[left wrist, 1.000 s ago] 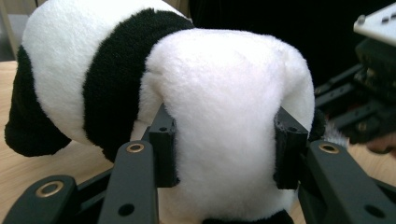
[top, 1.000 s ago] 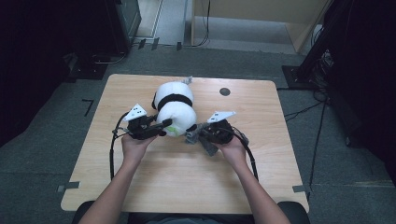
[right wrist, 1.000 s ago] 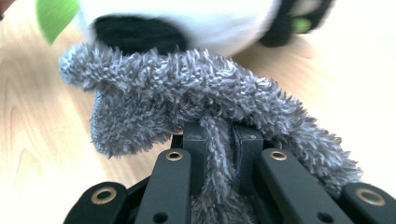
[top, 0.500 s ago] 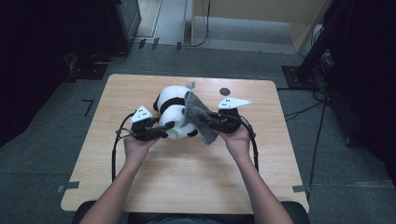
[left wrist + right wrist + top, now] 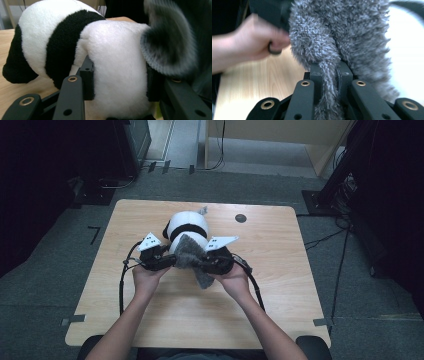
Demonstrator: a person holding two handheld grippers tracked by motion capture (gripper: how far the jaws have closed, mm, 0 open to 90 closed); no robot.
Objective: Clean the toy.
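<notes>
My left gripper [image 5: 167, 261] is clamped on the near end of the panda [image 5: 187, 231], its white plush bulging between my two pads [image 5: 87, 78], one pressed into each side. The panda lies on the table [image 5: 280, 285], its black-and-white body stretching away from my left jaws toward the far edge. My right gripper [image 5: 329, 72] is pinched tight on a fold of grey cloth [image 5: 342, 32]; the cloth rises out from between those jaws and drapes against the panda's near end, just beside my left hand [image 5: 147, 279].
</notes>
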